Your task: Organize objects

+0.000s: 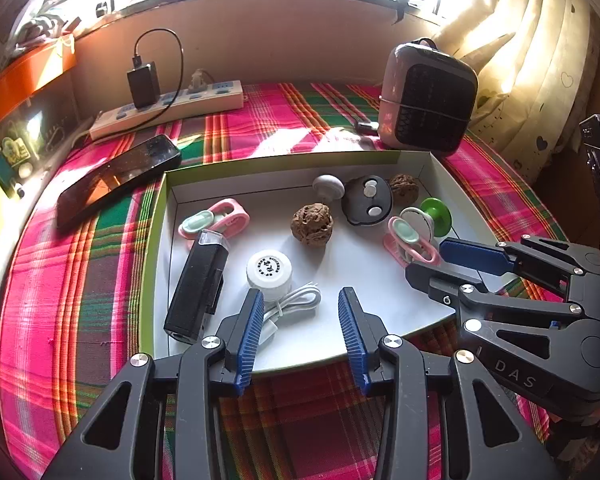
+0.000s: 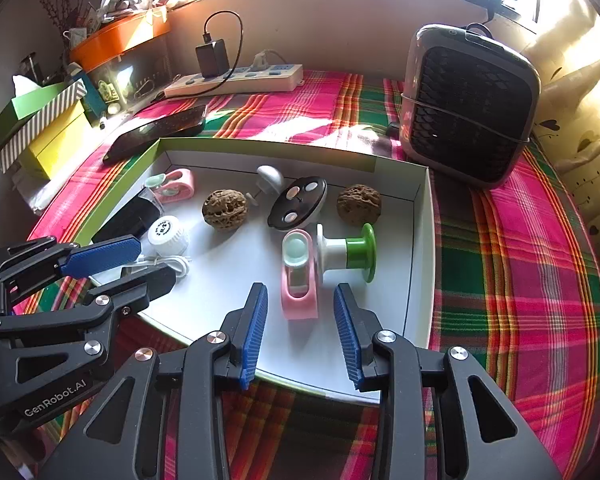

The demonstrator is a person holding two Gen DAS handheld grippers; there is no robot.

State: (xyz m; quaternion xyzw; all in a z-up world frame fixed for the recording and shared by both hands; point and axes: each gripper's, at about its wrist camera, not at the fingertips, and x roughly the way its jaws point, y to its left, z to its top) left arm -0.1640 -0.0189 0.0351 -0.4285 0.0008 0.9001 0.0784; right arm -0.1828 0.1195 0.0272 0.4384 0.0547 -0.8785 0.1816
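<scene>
A shallow white box with a green rim holds small things: two walnuts, a black round disc, a white cap, a black oblong device and a green-white spool. My left gripper stands open at the box's near edge, over a coiled white cable; it also shows in the right wrist view. My right gripper is open, its pads either side of a pink clip without touching it. A second pink clip lies far left.
The box sits on a pink-green plaid cloth. Behind it lie a dark phone and a power strip with a charger. A small heater stands back right, by a curtain. Boxes are stacked at the left.
</scene>
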